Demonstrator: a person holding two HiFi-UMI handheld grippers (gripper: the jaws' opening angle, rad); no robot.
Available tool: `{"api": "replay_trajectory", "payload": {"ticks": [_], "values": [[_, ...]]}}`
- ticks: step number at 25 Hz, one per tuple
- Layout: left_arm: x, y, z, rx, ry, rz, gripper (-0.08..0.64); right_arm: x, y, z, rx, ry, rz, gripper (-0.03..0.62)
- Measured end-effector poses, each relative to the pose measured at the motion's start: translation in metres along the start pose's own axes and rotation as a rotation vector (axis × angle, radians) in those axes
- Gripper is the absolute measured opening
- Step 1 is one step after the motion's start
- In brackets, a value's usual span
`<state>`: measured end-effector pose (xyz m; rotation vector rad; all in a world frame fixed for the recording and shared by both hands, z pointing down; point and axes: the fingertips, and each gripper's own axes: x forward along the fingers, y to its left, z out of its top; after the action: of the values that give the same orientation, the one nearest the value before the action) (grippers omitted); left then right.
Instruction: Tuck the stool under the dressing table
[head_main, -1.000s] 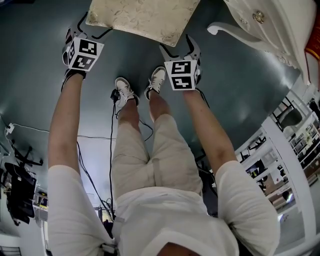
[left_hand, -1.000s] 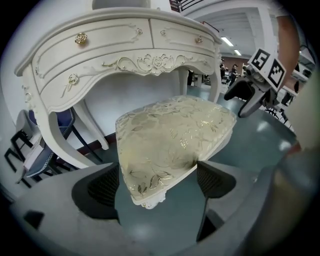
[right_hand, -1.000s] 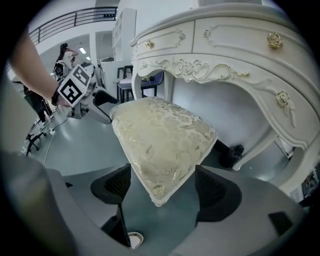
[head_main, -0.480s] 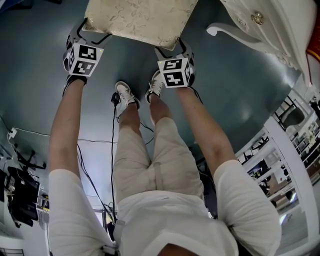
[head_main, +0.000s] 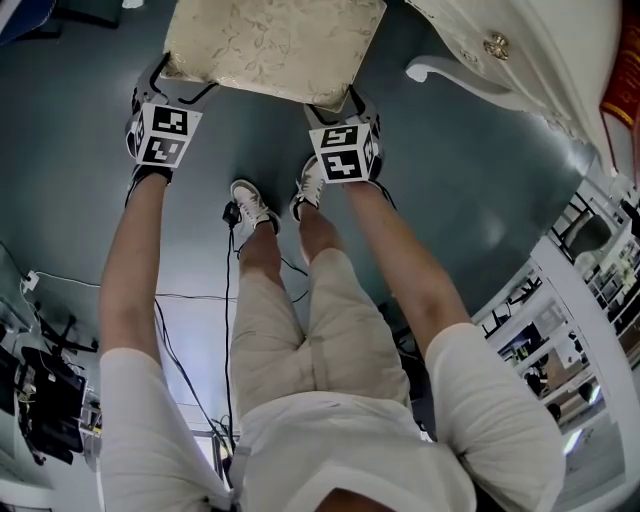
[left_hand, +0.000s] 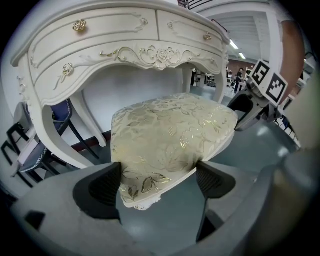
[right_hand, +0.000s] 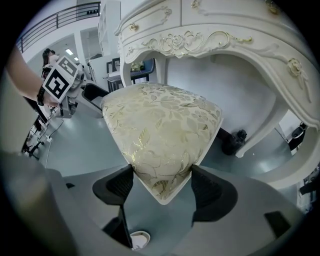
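The stool (head_main: 270, 45), with a cream and gold floral cushion, stands on the grey floor in front of the white carved dressing table (head_main: 520, 50). My left gripper (head_main: 180, 78) holds its near left corner. In the left gripper view the pads (left_hand: 107, 182) sit against both sides of the stool (left_hand: 170, 135), with the dressing table (left_hand: 125, 45) behind it. My right gripper (head_main: 335, 100) straddles the near right corner. In the right gripper view its jaws are closing, and the fingertips (right_hand: 125, 182) flank the stool (right_hand: 160, 135) at its edges.
The person's white shoes (head_main: 250, 205) stand just behind the stool, with black cables (head_main: 225, 290) trailing back along the floor. White shelving (head_main: 560, 320) lines the right side. A dark chair (left_hand: 30, 150) stands beside the table's leg. A black object (right_hand: 235, 142) lies under the table.
Both grippers have moved forward and down onto the stool's near corners. The right gripper's jaws have narrowed around its corner.
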<state>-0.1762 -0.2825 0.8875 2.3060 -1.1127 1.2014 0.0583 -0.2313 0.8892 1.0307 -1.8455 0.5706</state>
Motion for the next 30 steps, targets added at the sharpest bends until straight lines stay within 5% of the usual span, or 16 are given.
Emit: {"api": "replay_trajectory", "payload": {"ticks": [30], "values": [[0.034,0.023,0.036,-0.004,0.038,-0.033,0.476,0.021,-0.039,0.028,0.023,-0.061,0.017,0.374]]}}
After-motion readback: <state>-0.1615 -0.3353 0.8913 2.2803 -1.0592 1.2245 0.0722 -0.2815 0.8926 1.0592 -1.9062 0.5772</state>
